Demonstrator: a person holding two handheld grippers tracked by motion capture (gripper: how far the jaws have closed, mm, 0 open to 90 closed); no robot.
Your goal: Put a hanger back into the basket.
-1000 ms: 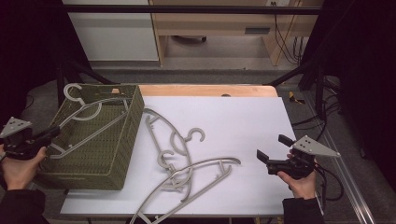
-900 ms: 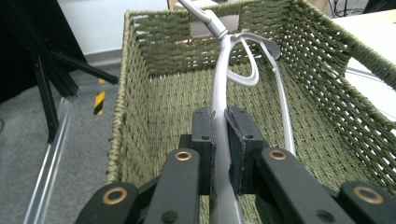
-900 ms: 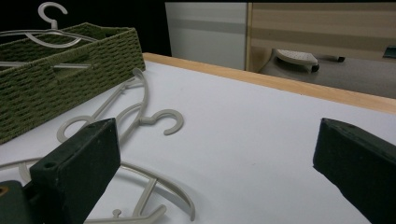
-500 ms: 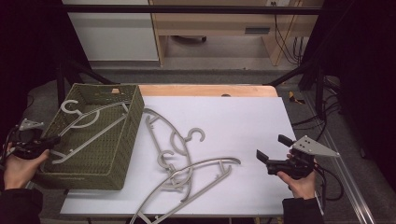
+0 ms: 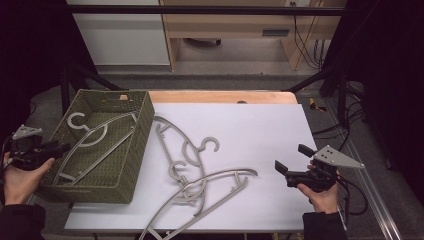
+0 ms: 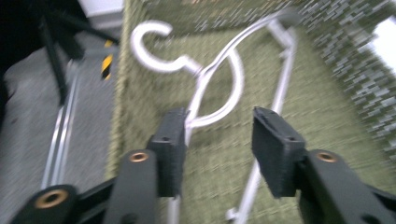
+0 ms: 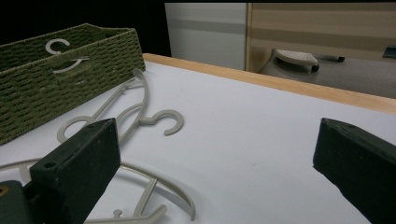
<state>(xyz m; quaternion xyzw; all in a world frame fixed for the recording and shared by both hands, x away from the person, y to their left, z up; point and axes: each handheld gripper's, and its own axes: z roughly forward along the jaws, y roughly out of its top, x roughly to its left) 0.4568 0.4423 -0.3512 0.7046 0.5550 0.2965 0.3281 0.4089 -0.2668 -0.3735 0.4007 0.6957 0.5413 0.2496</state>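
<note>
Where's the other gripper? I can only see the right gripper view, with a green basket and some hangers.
Observer: In the high view, the left gripper is at the basket's left wall, on the far side from you.
Operator: Is it grabbing something?
Observer: No. Its jaws have just been opening. The left gripper view shows the hanger lying in the basket, partly between them, with the pads not pressing on it.
Operator: Is anything near the table's front?
Observer: The big hanger reaches the near edge.
</note>
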